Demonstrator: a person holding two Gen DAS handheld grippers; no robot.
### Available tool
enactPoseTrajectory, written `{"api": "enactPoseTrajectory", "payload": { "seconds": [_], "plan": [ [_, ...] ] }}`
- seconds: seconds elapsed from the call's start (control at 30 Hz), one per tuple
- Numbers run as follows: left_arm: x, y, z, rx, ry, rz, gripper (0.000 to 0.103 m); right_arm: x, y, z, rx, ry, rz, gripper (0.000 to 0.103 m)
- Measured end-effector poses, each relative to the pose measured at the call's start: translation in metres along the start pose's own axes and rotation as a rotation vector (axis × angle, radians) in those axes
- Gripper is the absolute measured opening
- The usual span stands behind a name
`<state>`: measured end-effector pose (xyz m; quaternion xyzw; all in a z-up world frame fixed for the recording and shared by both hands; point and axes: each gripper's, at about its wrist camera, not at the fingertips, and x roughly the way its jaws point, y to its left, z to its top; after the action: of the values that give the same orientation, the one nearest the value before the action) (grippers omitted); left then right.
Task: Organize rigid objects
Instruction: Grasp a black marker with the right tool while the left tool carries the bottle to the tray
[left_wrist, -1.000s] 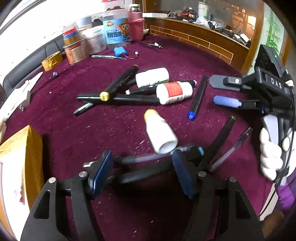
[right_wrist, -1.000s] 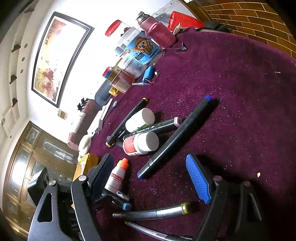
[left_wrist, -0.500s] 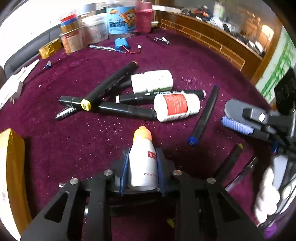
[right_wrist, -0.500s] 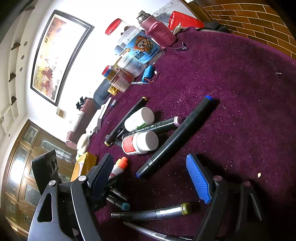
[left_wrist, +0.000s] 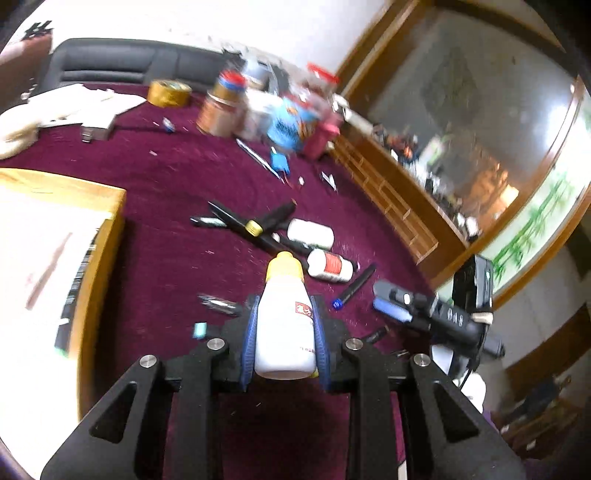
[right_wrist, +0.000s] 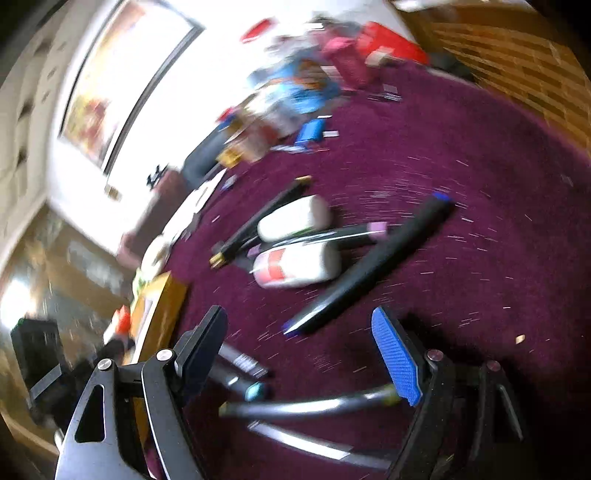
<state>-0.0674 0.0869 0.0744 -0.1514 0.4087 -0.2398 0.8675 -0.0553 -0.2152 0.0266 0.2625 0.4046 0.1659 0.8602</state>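
Note:
My left gripper (left_wrist: 284, 317) is shut on a small white bottle with an orange cap (left_wrist: 284, 317) and holds it lifted above the maroon cloth. Black markers (left_wrist: 255, 225) and two white bottles (left_wrist: 328, 264) lie on the cloth beyond it. My right gripper (right_wrist: 299, 336) is open and empty, low over the cloth. A long black marker with blue ends (right_wrist: 373, 262) lies just ahead of it, beside the two white bottles (right_wrist: 295, 264). Pens (right_wrist: 306, 406) lie between its fingers. The right gripper also shows in the left wrist view (left_wrist: 399, 302).
A yellow and white box (left_wrist: 48, 258) stands at the left. Jars, a tape roll (left_wrist: 168, 92) and a blue battery pack (left_wrist: 279, 160) crowd the far edge. A wooden ledge (left_wrist: 402, 206) borders the right. Both views are motion-blurred.
My left gripper closed on the orange-capped bottle and has lifted it up and back from the cloth. My right gripper stayed open and shifted slightly.

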Motion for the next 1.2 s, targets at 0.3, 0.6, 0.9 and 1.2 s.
{"api": "enactPoseTrajectory", "payload": {
  "seconds": [0.3, 0.6, 0.9, 1.2],
  "plan": [
    [-0.059, 0.039, -0.005, -0.079, -0.109, -0.017, 0.024, 0.055, 0.126, -0.046, -0.531, 0.240, -0.024, 0.049],
    [-0.084, 0.078, -0.018, -0.139, -0.154, 0.016, 0.024, 0.098, 0.152, -0.056, -0.742, 0.353, -0.119, 0.040],
    [-0.092, 0.099, -0.028, -0.183, -0.162, 0.040, 0.024, 0.113, 0.160, -0.065, -0.850, 0.409, -0.211, 0.026],
    [-0.103, 0.114, -0.034, -0.219, -0.175, 0.070, 0.024, 0.107, 0.146, -0.046, -0.635, 0.421, -0.086, 0.013]
  ]
}}
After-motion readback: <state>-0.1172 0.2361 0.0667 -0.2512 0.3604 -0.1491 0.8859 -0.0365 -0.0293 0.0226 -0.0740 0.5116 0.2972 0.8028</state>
